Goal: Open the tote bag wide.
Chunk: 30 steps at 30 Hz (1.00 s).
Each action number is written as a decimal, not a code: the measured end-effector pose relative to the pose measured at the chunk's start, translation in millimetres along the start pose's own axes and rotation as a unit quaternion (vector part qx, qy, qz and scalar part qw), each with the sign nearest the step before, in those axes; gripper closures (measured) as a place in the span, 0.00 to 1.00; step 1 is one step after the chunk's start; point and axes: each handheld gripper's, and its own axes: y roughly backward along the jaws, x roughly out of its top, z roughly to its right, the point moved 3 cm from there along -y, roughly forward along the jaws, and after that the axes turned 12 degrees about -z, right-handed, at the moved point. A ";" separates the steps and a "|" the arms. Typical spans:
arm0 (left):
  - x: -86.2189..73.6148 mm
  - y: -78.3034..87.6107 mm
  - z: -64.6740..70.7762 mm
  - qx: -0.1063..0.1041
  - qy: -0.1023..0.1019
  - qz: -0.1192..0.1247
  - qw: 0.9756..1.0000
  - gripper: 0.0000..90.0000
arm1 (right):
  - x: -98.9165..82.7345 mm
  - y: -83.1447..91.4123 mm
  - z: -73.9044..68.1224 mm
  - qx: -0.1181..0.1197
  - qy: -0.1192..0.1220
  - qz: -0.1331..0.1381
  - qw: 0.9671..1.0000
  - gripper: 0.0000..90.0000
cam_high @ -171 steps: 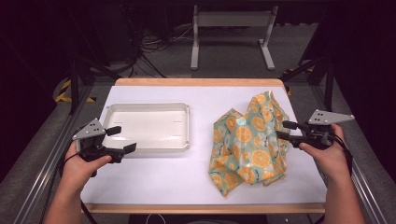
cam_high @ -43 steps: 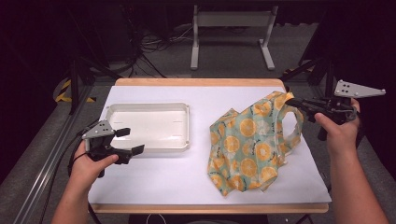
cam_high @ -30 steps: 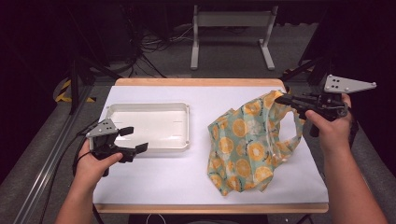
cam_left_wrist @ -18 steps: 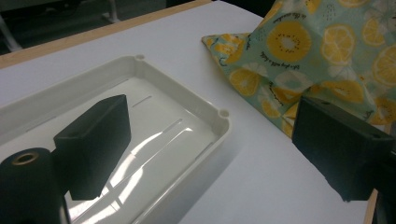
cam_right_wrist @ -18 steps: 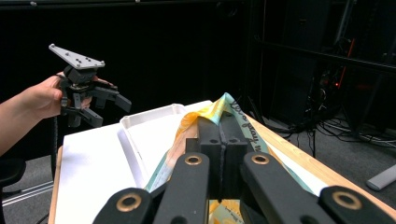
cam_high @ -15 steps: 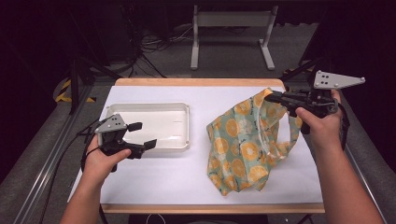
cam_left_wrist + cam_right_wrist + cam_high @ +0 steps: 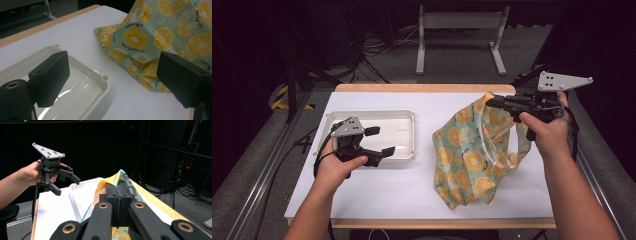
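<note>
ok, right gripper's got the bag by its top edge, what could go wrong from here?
The right gripper pinches only a thin edge of the fruit-print bag; the fabric could slip free. The bag's bottom rests on the table, so it may drag. The left gripper is open, apart from the bag, near the tray.

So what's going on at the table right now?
A person works with a gripper in each hand. The right gripper has its jaws shut on the top edge of the orange-print cloth bag and holds that edge up off the white table, while the bag's bottom rests on it. The left gripper, jaws open and holding nothing, hovers over the near edge of the white tray.
</note>
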 end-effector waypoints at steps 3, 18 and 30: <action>5.0 -3.2 1.7 -0.003 -0.003 0.000 1.000 0.13 | 1.9 -4.4 -0.1 0.002 0.000 -0.002 1.000 1.00; 46.4 -20.2 25.4 -0.039 -0.039 0.020 0.998 0.13 | 4.3 -21.5 -3.6 0.009 -0.003 -0.010 1.000 1.00; 83.7 -55.7 49.6 -0.082 -0.058 0.042 0.994 0.12 | 3.4 -30.0 -6.7 0.010 0.001 -0.012 1.000 1.00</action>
